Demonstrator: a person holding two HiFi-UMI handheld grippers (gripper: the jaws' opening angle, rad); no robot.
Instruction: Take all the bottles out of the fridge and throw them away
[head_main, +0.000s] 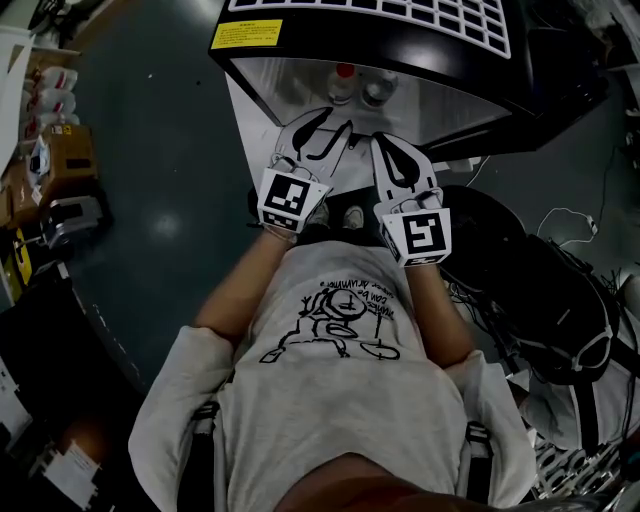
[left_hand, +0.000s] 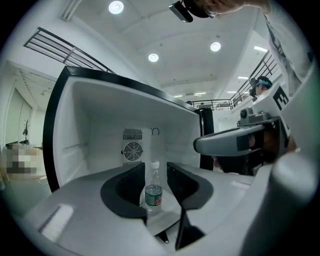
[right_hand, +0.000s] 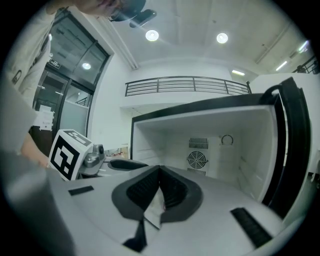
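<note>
Head view: mini fridge (head_main: 292, 72) is open and the person stands right in front of it. Two bottles sit on its floor side by side: red-capped bottle (head_main: 343, 80) and pale-capped bottle (head_main: 378, 89). Left gripper (head_main: 328, 128) and right gripper (head_main: 386, 143) are both held out level at the opening, next to each other, tips just short of the bottles. Dark floor (head_main: 170, 180) all round, a tangle of cables (head_main: 560, 230) off to the right.

Left gripper view: jaws stand apart, pads touching nothing. A clear water bottle (left_hand: 153, 188) with white cap and green label stands upright in the gap between them but further in, on the fridge floor, not gripped. Fan grille (left_hand: 133, 150) is on the back wall behind it. The right gripper shows at the right edge.

Right gripper view: jaws fully together, nothing between them. Pointed into the white interior, fan grille visible, no bottle in this view. The left gripper's marker cube (right_hand: 69, 153) is at the left.
</note>
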